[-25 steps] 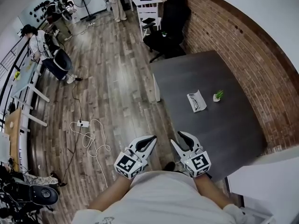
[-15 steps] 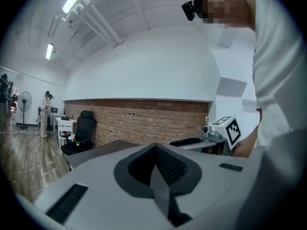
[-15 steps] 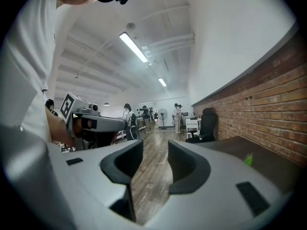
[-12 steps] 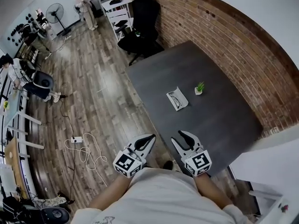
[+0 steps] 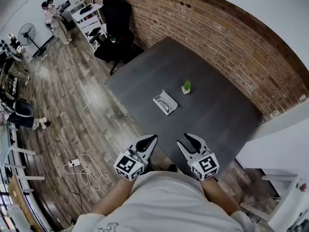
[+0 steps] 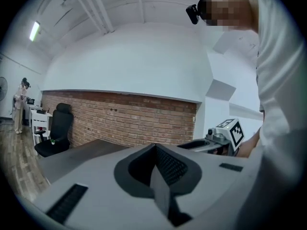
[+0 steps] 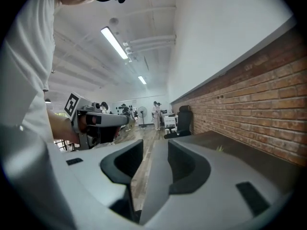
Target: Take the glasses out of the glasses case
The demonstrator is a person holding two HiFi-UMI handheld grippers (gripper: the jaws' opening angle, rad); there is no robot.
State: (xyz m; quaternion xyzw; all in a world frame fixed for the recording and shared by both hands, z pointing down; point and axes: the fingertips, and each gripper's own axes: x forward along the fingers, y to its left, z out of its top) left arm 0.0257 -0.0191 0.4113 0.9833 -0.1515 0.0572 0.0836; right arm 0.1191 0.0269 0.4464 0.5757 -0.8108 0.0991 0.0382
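An open white glasses case [image 5: 165, 102] lies on the dark grey table [image 5: 212, 115], and the glasses rest inside it. Both grippers are held close to my body at the table's near edge, well short of the case. My left gripper [image 5: 146, 141] is over the wooden floor just off the table corner; in the left gripper view [image 6: 154, 146] its jaws meet with nothing between them. My right gripper [image 5: 189, 140] is over the table's near edge; in the right gripper view [image 7: 154, 145] its jaws stand a little apart, with floor showing between them.
A small potted plant [image 5: 186, 86] stands just right of the case. A brick wall [image 5: 217, 37] runs behind the table. A black office chair [image 5: 118, 18] sits at the far corner. A cable and power strip [image 5: 75, 162] lie on the floor at left. People stand far left.
The head view has swung toward the table, so the case and plant now sit nearer the picture's middle. Both grippers stay by my body, unchanged.
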